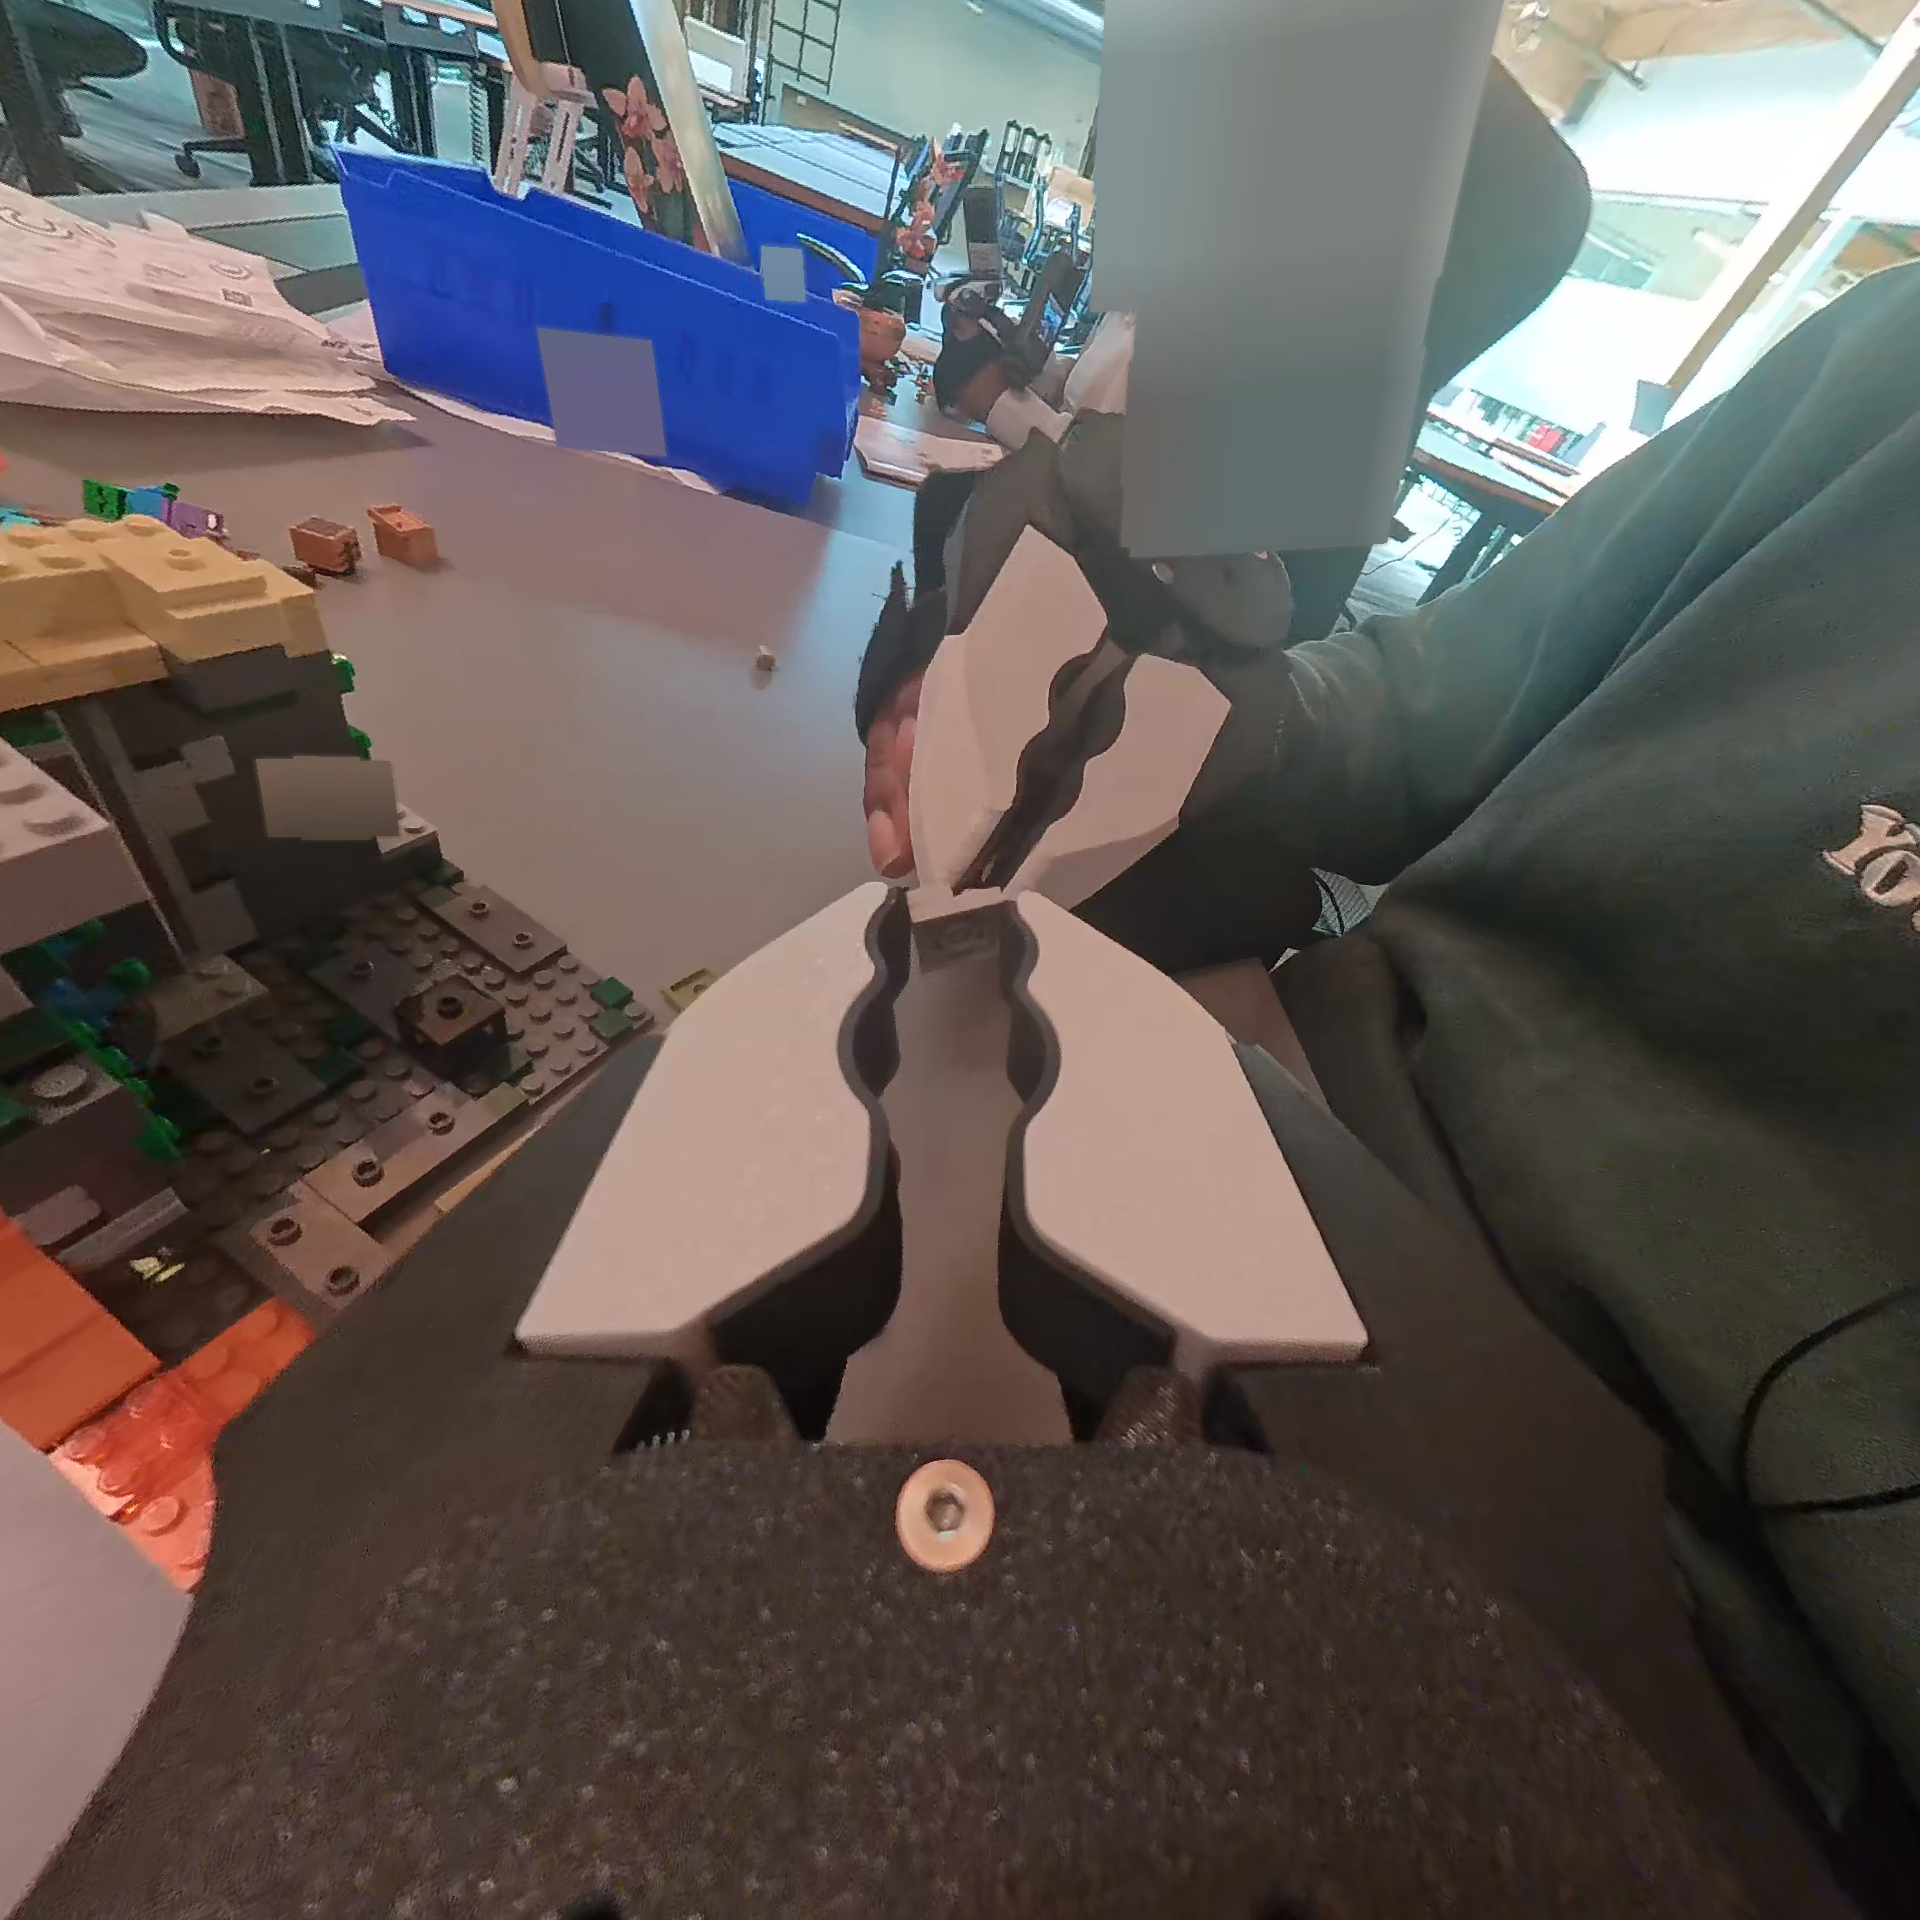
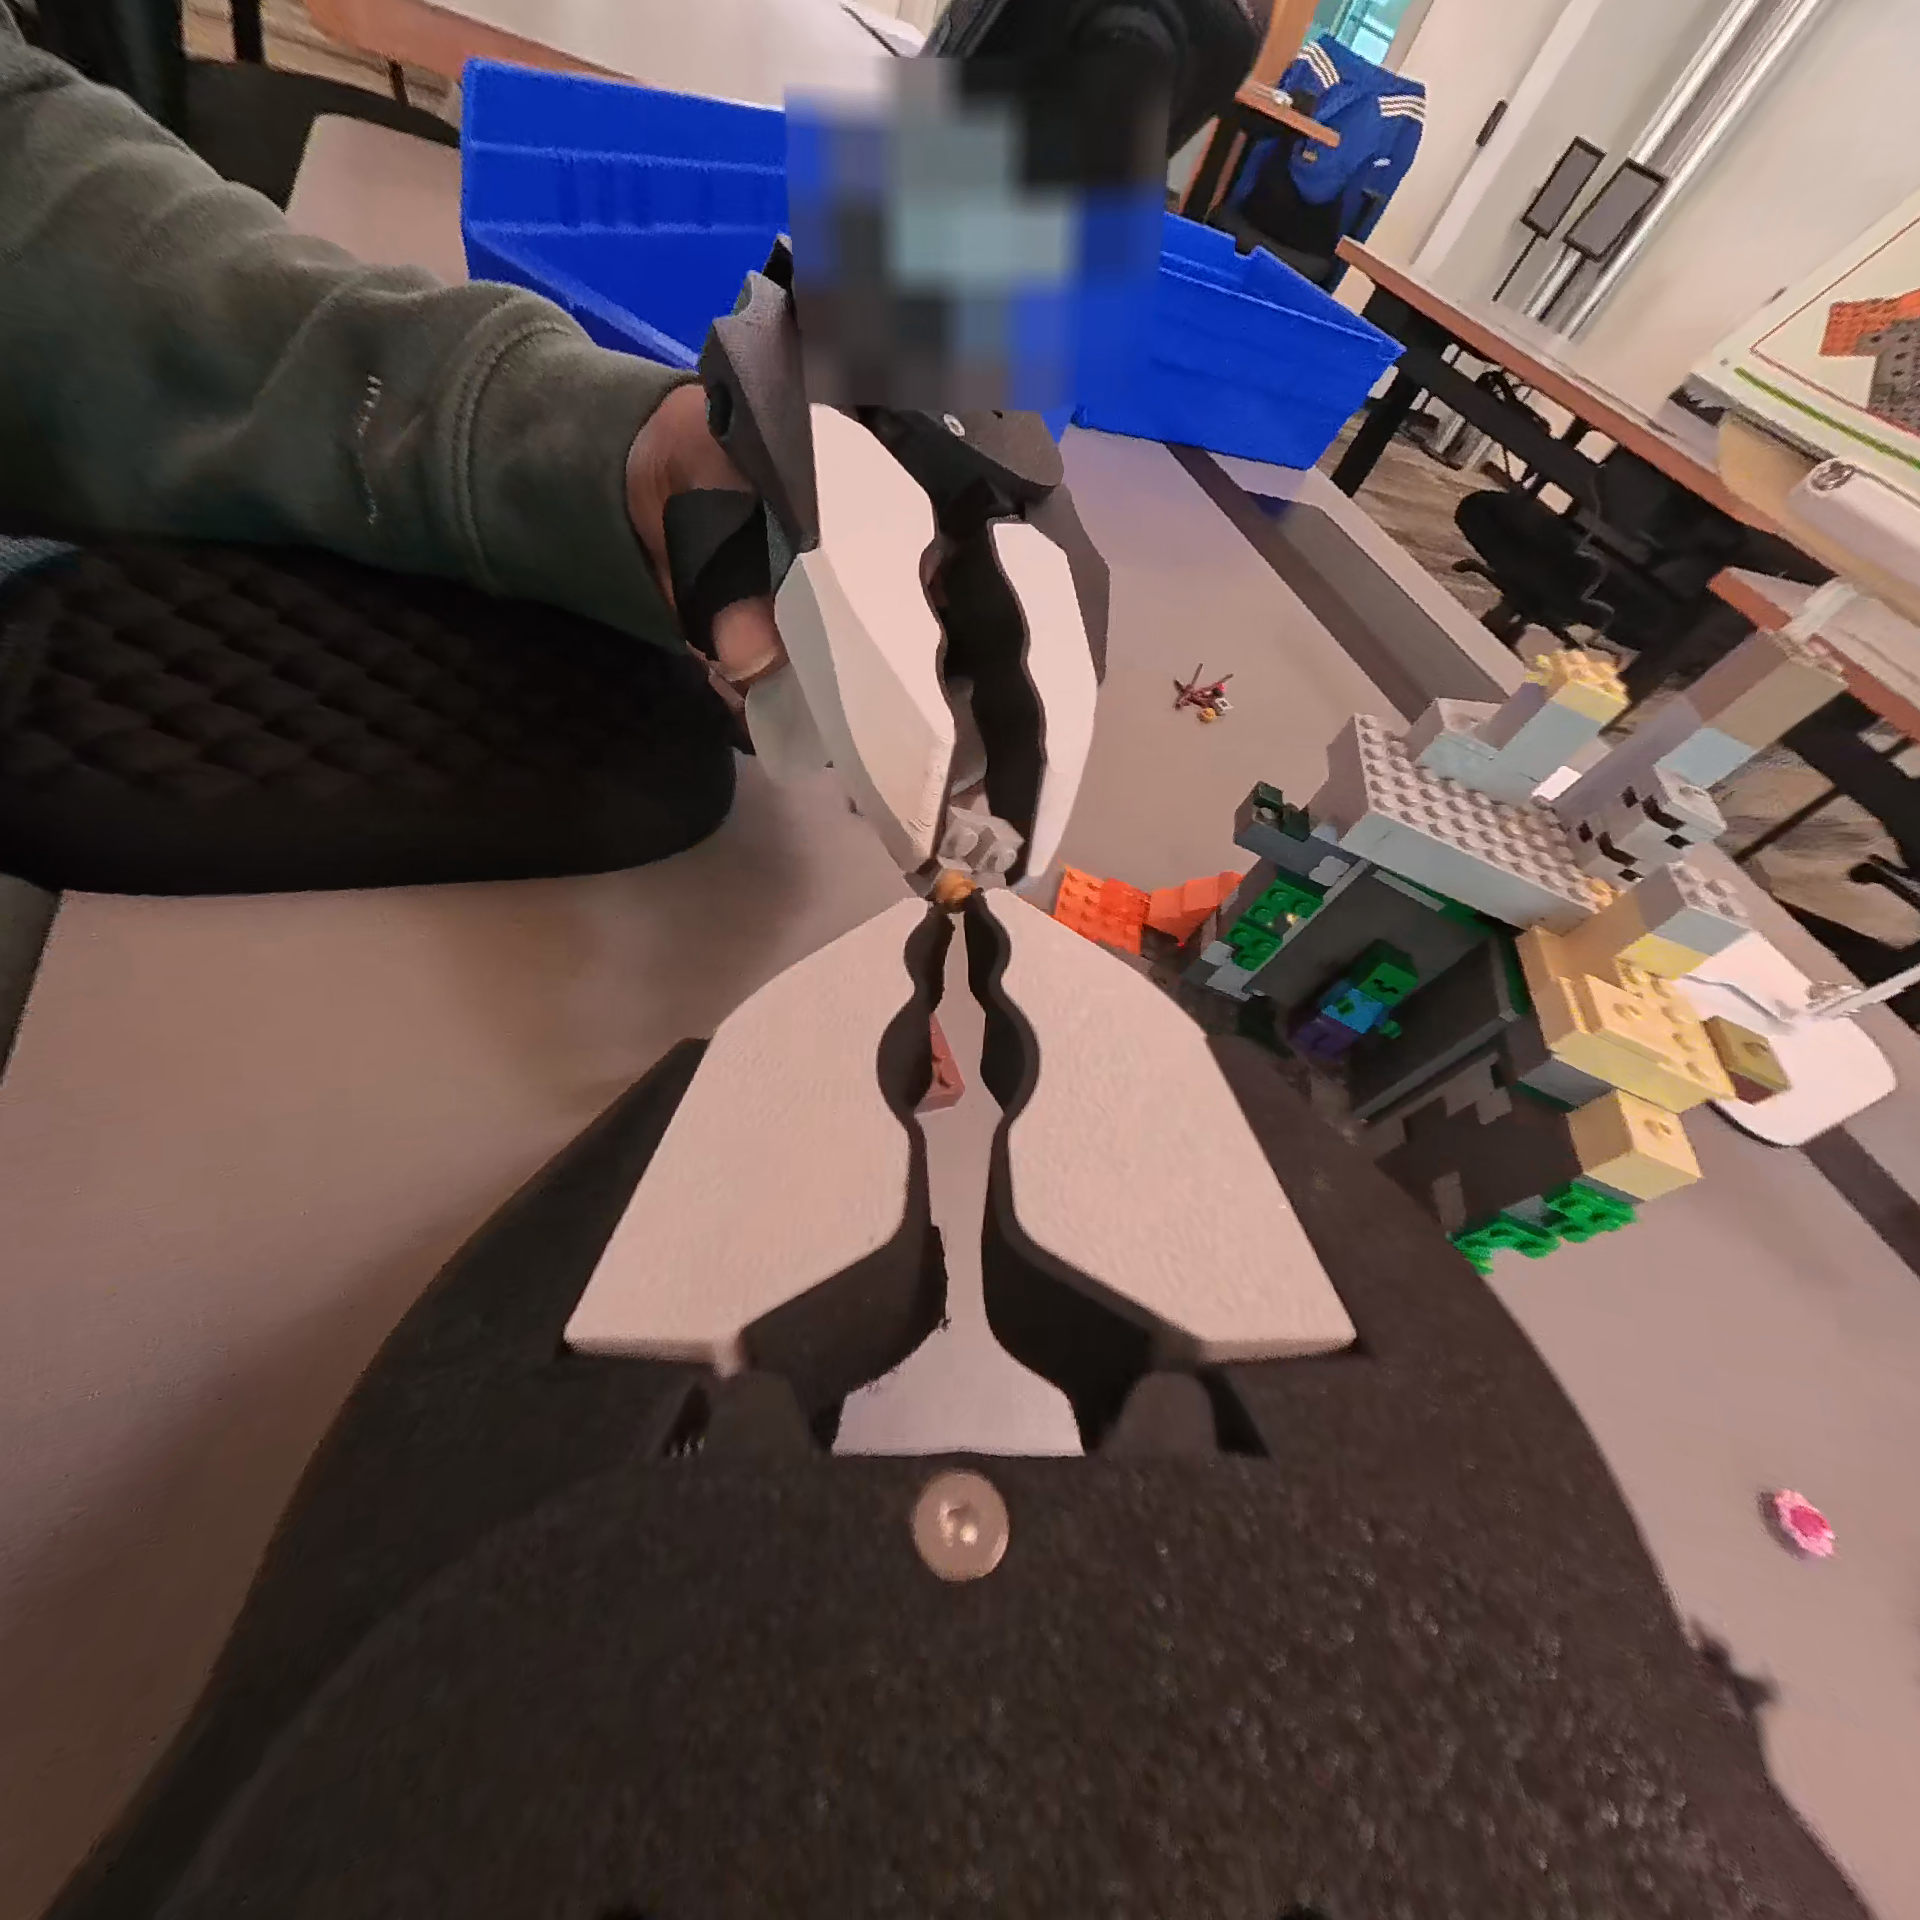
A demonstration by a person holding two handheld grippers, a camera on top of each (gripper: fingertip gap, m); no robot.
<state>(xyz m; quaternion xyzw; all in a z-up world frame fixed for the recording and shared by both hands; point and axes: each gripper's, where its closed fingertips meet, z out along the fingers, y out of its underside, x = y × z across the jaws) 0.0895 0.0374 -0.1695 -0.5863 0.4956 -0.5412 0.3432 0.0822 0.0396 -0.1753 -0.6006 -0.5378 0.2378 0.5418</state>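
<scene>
My view: blur patches hide upper part of each claw. Left claw (image 1: 958, 940) pinches small grey brick (image 1: 956, 943) at tips. Right claw (image 2: 954, 902) nearly closed, pinching tiny tan stud (image 2: 954, 889); tips meet above bench (image 2: 260, 1039), brick model (image 2: 1507, 935) nearby.
</scene>
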